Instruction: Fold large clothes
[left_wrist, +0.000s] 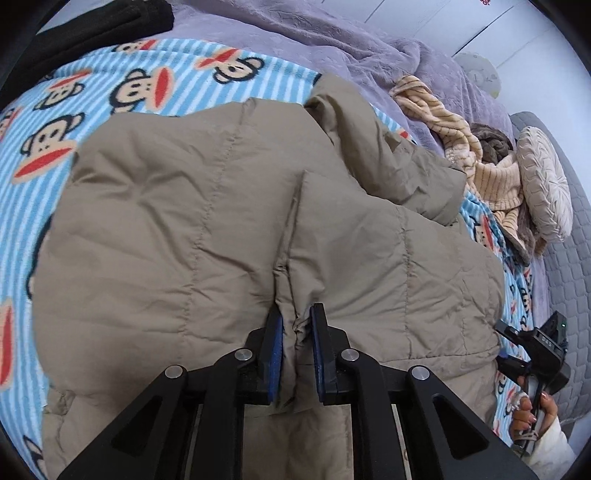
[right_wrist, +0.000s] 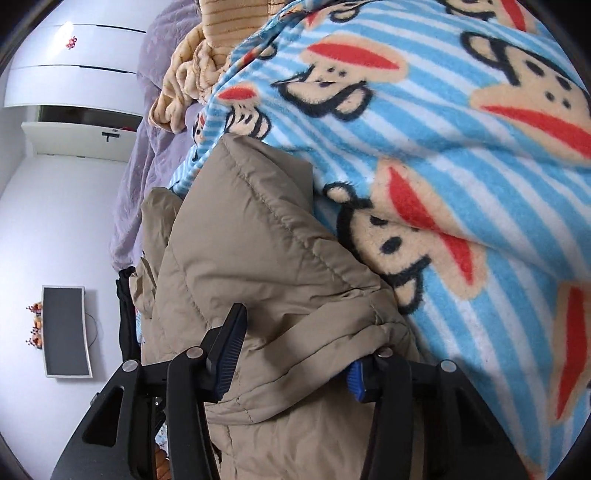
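Note:
A tan quilted puffer jacket (left_wrist: 221, 206) lies spread on a blue striped monkey-print blanket (left_wrist: 147, 85). My left gripper (left_wrist: 297, 350) is shut on a narrow fold of the jacket's edge near its front seam. In the right wrist view a thick bunch of the jacket (right_wrist: 258, 258) fills the space between the jaws of my right gripper (right_wrist: 291, 365). They stand fairly wide, with the blue pads against the padding on both sides. The left wrist view also shows the right gripper's body (left_wrist: 532, 350) at the jacket's right edge, with a hand (left_wrist: 532, 410) holding it.
A lilac bedspread (left_wrist: 332, 33) lies beyond the blanket. A beige striped fleece (left_wrist: 480, 158) and a round cushion (left_wrist: 543, 184) sit at the right, and a black garment (left_wrist: 110, 18) at the top left. White cupboards (right_wrist: 74, 81) and a monitor (right_wrist: 64, 328) stand off the bed.

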